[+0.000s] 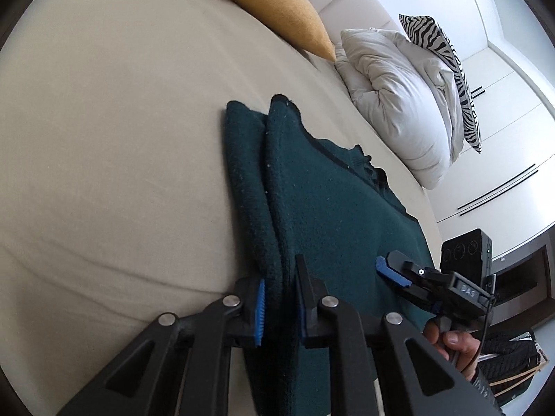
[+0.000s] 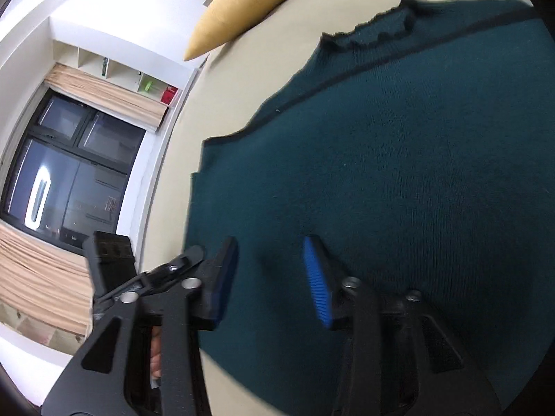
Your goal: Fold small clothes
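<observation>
Sweater (image 1: 322, 190) flat on bed (image 1: 104, 138), long axis away from left claw (image 1: 281, 306), which pinches its fold; right claw (image 2: 270, 277) parted above it.

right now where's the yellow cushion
On the beige bed, at its far edge beyond the green sweater; top centre in the left wrist view, left of the white pillow.
</observation>
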